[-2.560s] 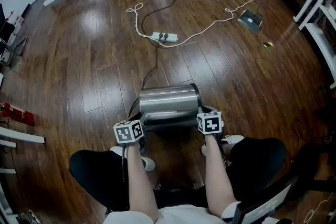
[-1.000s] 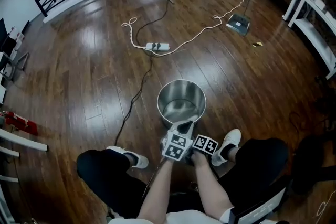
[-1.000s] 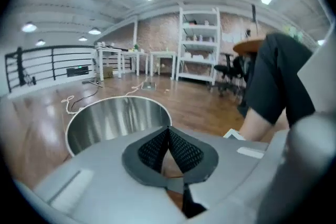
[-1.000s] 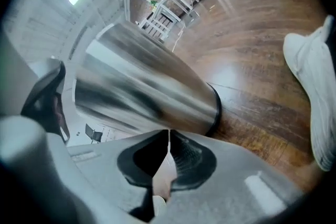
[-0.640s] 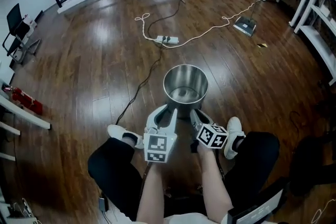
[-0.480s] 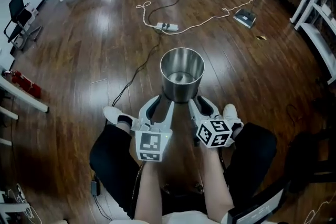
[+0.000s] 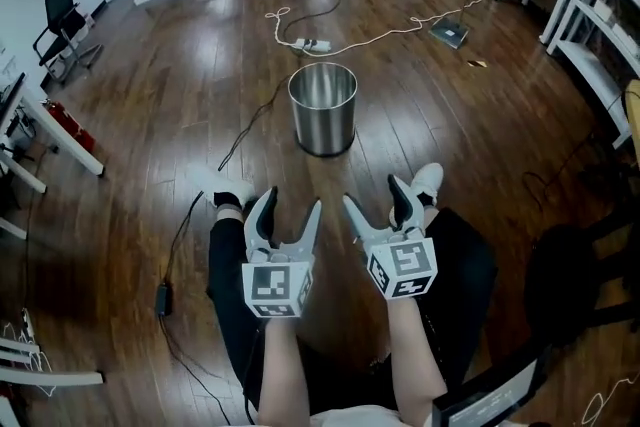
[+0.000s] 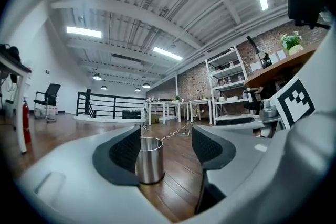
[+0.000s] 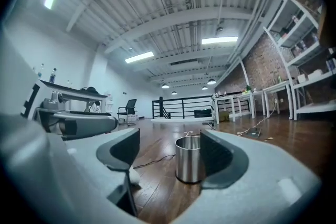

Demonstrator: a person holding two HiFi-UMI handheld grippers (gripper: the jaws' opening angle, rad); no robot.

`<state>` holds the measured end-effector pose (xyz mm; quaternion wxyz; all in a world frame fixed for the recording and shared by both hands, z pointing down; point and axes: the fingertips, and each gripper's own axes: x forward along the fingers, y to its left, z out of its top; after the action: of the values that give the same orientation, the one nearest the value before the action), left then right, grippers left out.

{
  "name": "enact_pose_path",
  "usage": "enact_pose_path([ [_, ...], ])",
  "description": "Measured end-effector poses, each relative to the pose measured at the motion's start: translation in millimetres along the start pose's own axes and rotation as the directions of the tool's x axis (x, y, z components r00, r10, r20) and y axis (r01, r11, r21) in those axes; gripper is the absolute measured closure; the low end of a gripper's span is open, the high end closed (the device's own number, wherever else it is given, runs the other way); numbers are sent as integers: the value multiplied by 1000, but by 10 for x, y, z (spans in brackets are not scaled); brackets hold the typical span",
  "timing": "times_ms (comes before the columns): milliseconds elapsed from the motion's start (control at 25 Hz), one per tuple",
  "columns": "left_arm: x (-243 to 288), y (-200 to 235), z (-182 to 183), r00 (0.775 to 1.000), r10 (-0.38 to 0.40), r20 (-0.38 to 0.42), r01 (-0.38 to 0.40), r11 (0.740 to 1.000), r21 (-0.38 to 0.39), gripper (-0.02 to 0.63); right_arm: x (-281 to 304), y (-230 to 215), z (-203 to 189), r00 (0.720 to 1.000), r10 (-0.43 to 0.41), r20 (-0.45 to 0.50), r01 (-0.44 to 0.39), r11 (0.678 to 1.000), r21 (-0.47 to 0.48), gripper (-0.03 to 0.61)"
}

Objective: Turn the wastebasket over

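The steel wastebasket (image 7: 322, 110) stands upright on the wooden floor, mouth up and nothing in it. Both grippers hang well back from it, above the person's lap, pointing level toward it. The jaws of my left gripper (image 7: 289, 207) are opening wide with nothing between them. The same holds for my right gripper (image 7: 375, 198), jaws opening and holding nothing. In the left gripper view the wastebasket (image 8: 149, 160) shows far off beyond the left gripper (image 8: 165, 147). In the right gripper view the wastebasket (image 9: 188, 159) also stands at a distance past the right gripper (image 9: 170, 152).
A white power strip (image 7: 310, 44) with cables lies behind the basket, and a black cable (image 7: 245, 125) runs to its left. The person's shoes (image 7: 228, 192) (image 7: 425, 181) rest in front of it. White tables (image 7: 590, 5) line the right, a chair (image 7: 62, 20) stands left.
The basket went from lying on its side between the grippers to standing upright. Both grippers let go, opened and drew back and up toward the person.
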<state>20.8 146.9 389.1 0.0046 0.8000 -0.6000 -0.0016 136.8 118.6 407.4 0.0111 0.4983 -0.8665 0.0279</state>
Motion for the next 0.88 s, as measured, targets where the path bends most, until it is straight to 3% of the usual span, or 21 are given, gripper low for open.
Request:
enact_pose_path([
  [200,-712,-526,142,1000,7,12,-7,999,31,296,-859,182,31,999,-1,-54,-3,997,-72,239],
  [400,-1122,-806,248,1000,21,20,-22,998,57,295,-1383,288,207,1000,-2,-18,0,996,-91,241],
  [640,-1481,-954,268,997,71,34,-71,997,24,295,-1822,337,199,1000,13,-28,-16,995,-102,241],
  [880,-1604,-1144,336,998,47,35,-48,998,28,296,-2037,246,246,1000,-14,-21,13,996,-86,241],
])
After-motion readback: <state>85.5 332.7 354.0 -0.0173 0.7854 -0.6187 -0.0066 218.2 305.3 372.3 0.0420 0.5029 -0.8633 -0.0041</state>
